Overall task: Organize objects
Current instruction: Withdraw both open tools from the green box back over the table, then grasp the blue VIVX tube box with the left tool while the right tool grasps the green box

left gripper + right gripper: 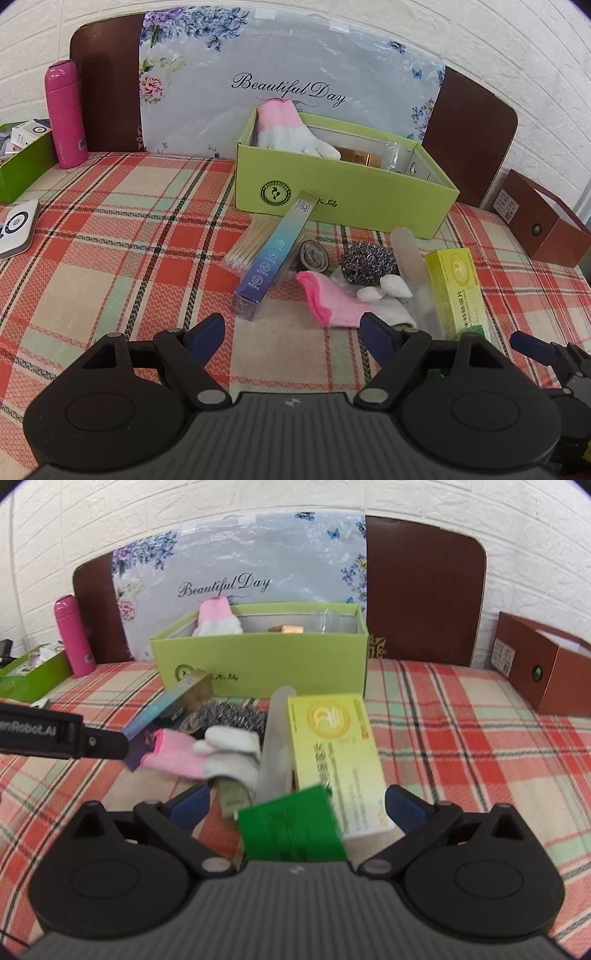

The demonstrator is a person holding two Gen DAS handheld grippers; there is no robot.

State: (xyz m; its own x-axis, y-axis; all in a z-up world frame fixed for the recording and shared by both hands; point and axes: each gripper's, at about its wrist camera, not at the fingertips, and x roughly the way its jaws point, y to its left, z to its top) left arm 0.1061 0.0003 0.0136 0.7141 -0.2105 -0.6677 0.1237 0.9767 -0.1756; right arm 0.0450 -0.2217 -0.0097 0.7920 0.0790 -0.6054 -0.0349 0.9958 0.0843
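The left gripper [293, 338] was black, with a grey ribbed block in the middle. On each side sat a big round black part with a smooth circle on top. Two black arms ran forward from silver round pins. At the ends were dark blue fingers [208, 334]. A small white mark sat on the ribbed block.

The right gripper [297, 806] looked the same: black round parts, a grey ribbed middle, silver pins and dark blue fingers [400, 806]. Seen from this side, the left gripper showed a flat black bar with a small screw and white letters reading "enRobot.AI".
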